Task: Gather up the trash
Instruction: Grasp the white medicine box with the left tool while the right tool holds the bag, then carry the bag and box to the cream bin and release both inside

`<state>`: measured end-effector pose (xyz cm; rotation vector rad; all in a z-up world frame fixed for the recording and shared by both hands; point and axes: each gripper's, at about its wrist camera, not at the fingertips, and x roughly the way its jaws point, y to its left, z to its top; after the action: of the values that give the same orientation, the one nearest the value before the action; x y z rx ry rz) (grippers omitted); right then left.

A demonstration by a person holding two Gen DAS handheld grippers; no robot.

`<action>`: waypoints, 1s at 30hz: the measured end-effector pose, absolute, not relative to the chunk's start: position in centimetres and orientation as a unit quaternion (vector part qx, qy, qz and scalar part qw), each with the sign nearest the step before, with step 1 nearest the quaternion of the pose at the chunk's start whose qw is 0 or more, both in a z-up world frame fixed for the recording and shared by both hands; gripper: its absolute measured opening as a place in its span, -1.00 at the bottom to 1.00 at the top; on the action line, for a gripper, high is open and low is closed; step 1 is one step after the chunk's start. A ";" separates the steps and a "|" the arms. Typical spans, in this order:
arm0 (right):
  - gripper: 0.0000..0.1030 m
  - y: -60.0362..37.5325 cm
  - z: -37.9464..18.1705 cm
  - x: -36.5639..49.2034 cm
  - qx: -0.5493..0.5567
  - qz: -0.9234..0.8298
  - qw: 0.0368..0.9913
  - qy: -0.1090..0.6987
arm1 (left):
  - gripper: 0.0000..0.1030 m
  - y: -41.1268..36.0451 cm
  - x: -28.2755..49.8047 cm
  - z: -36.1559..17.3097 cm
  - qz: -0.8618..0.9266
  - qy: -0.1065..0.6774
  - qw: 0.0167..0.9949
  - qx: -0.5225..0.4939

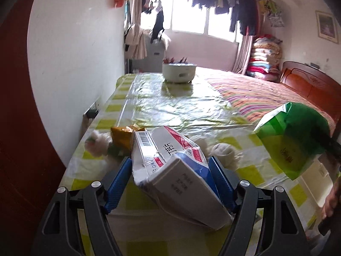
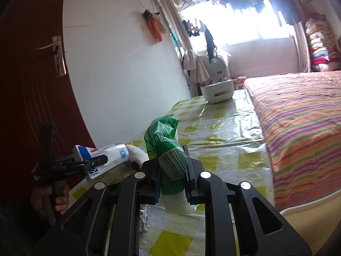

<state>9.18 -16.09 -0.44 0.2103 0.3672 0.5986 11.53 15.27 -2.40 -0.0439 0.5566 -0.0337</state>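
While each gripper clamps trash, the green wrapper (image 1: 292, 136) runs off-frame.

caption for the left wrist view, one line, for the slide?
Left gripper clamps a white-and-blue carton above the checked tablecloth; green wrapper held at right.

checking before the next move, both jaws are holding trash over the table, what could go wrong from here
1. The white and blue box sits tilted and crumpled in the left gripper; it could twist out if swung fast.
2. The green wrapper in the right gripper is thin, crinkly plastic and might slide free.
3. White tissue wads and a yellow packet lie on the table beside the box; a low pass could knock them off the edge.
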 end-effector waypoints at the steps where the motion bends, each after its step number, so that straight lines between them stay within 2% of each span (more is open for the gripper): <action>1: -0.68 -16.5 -0.4 9.0 0.103 0.288 0.936 0.176 | 0.39 14.9 11.4 -2.2 -0.020 0.271 0.962 -0.019; 11: -0.68 -20.4 -0.2 6.8 0.100 0.229 0.956 0.154 | 0.39 9.3 10.0 -1.3 -0.089 0.241 0.966 0.022; 30: -0.68 -27.5 -0.3 3.0 0.089 0.063 0.986 0.127 | 0.40 2.0 8.1 -0.6 -0.269 0.222 0.937 0.001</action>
<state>2.97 -27.47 -0.34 0.1790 0.2561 0.1264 8.10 2.02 -0.62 0.0013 0.4544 -0.5500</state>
